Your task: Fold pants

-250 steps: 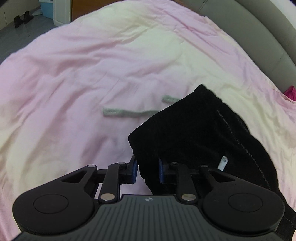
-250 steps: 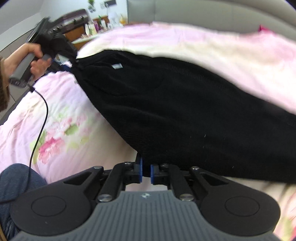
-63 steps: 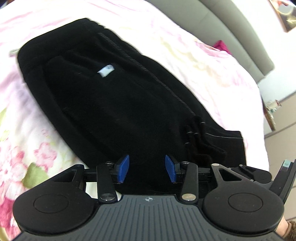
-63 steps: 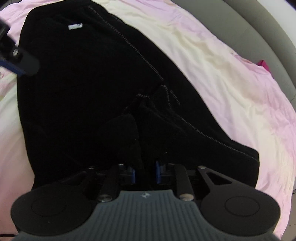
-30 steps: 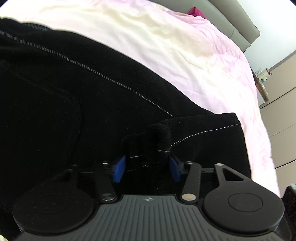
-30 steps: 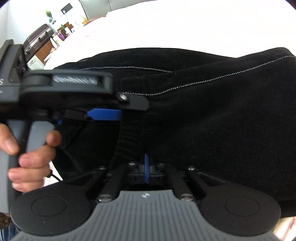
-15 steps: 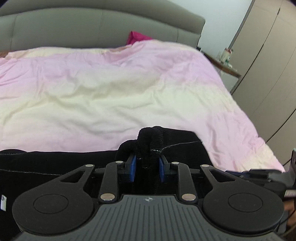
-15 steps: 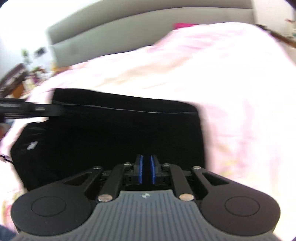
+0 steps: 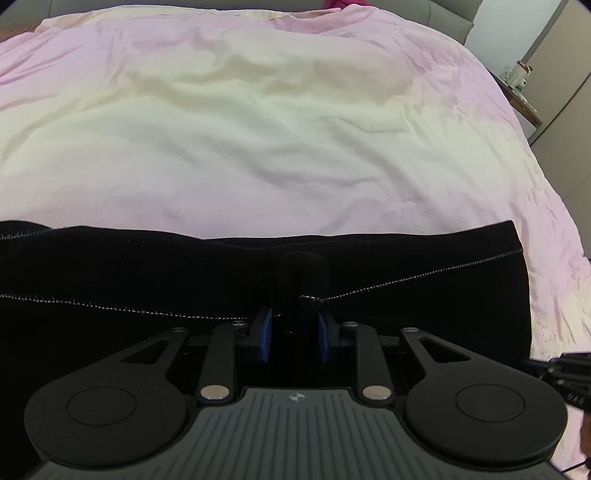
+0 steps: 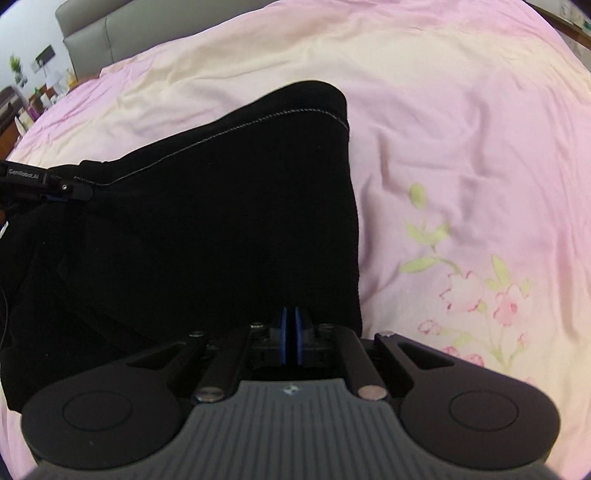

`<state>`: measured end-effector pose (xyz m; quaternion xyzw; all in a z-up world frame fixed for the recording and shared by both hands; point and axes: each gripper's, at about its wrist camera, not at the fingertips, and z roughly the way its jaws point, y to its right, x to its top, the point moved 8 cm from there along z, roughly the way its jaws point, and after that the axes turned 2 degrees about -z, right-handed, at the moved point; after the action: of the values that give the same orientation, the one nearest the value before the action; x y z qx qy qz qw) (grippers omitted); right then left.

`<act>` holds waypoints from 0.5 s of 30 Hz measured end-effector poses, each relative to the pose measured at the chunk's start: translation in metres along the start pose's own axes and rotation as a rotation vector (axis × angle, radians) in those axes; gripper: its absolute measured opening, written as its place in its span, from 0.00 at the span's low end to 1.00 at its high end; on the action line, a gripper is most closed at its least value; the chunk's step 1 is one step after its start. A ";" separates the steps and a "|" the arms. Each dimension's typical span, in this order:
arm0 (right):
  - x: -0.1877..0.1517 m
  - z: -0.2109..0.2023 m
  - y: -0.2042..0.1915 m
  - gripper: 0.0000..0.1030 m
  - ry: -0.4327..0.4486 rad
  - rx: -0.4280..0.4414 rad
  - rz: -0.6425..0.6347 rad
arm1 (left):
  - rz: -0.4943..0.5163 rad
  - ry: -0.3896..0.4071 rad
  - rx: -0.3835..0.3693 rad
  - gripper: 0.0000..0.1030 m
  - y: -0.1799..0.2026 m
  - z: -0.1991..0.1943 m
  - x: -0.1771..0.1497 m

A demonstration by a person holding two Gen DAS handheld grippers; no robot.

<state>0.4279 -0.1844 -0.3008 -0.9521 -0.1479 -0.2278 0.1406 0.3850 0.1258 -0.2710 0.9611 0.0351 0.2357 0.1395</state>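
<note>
A wide bed covered with a crumpled pink and cream duvet (image 9: 280, 122) fills both views; toward the near side of the right wrist view the cover carries a print of pink flowers with green leaves (image 10: 476, 291). A grey padded headboard (image 10: 110, 37) stands behind the bed, and a cluttered side table with small bottles and a plant shows dimly at the far left of that view. In the left wrist view a pale wardrobe front and a small table with a jar stand at the right edge, and a scrap of magenta cloth (image 9: 341, 3) peeks over the top of the duvet.

The black knitted pants with a line of pale stitching (image 9: 110, 280) lie across the near part of the bed, stretched from left to right, with a straight hem end at the right.

The left claw (image 9: 293, 334) has just been closing, and its blue pads (image 9: 264, 334) now pinch a bunched ridge of the black cloth that rises between them, right where the stitched seam kinks. In the right wrist view this same claw shows at the far left, at the seam.

The right claw (image 10: 291, 341) has its blue pads pressed together with only a thin dark line between them, at the near edge of the pants close to the hem corner; whether a thin layer of cloth is caught there cannot be told.
</note>
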 end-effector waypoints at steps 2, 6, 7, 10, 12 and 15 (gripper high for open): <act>0.018 -0.015 0.000 0.00 0.030 0.024 -0.009 | 0.034 -0.003 0.006 0.28 0.002 0.000 -0.001; 0.073 -0.028 -0.001 0.00 0.149 -0.017 -0.088 | 0.037 -0.001 0.004 0.28 0.002 0.004 0.001; 0.085 -0.023 0.000 0.00 0.156 -0.017 -0.084 | 0.037 0.000 0.001 0.28 0.001 0.004 0.000; 0.118 0.007 0.010 0.00 0.160 -0.025 -0.048 | 0.036 -0.002 -0.007 0.28 0.000 0.009 0.002; 0.122 0.032 0.023 0.00 0.122 -0.045 -0.013 | 0.034 -0.006 -0.013 0.29 -0.002 0.013 0.002; 0.109 0.067 0.039 0.00 0.045 -0.057 0.032 | 0.036 -0.005 -0.022 0.29 -0.004 0.019 0.002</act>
<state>0.5603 -0.1737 -0.3140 -0.9526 -0.1228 -0.2510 0.1203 0.3950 0.1251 -0.2873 0.9606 0.0148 0.2361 0.1458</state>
